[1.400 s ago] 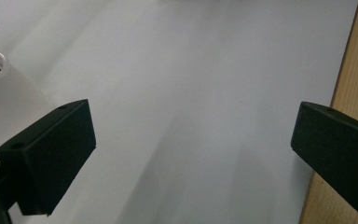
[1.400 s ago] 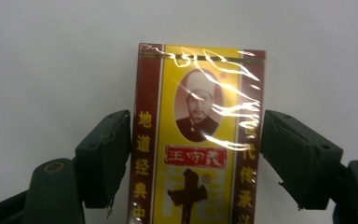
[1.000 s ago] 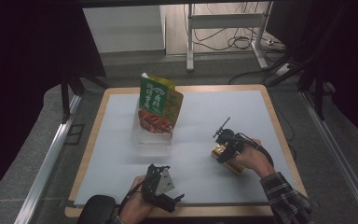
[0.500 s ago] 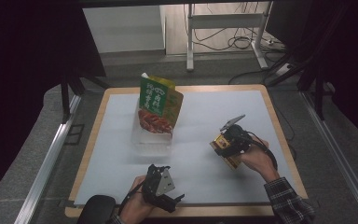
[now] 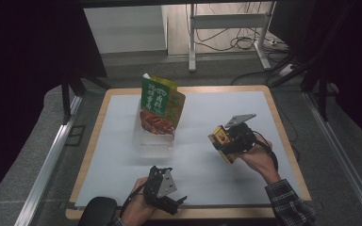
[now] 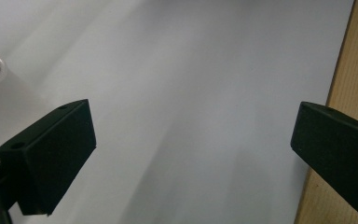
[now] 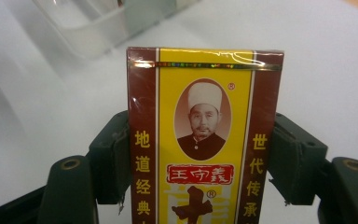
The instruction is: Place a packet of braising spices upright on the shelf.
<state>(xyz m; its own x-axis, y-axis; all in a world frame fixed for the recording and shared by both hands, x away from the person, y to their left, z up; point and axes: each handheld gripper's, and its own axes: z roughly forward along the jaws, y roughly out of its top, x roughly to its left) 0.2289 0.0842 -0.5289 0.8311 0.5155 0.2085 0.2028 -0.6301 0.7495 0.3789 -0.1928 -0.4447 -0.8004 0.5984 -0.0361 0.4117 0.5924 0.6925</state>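
A yellow and maroon box (image 7: 204, 140) with a portrait and red characters stands upright between the jaws of my right gripper (image 7: 205, 158), which is shut on its two long sides. From above, that box (image 5: 219, 137) hangs tilted above the white table at the right, held by my right gripper (image 5: 224, 146). My left gripper (image 5: 174, 202) rests low near the table's front edge. In its own view my left gripper (image 6: 191, 154) is open wide, with bare white surface between the jaws.
A green and yellow food pouch (image 5: 160, 106) stands in a clear plastic container (image 5: 153, 140) left of the table's centre. The container (image 7: 88, 21) lies just beyond the held box. A wooden border (image 6: 340, 84) frames the white table top (image 5: 207, 113).
My right gripper has risen a little and tilted with the box in it. The left gripper has stayed in place.
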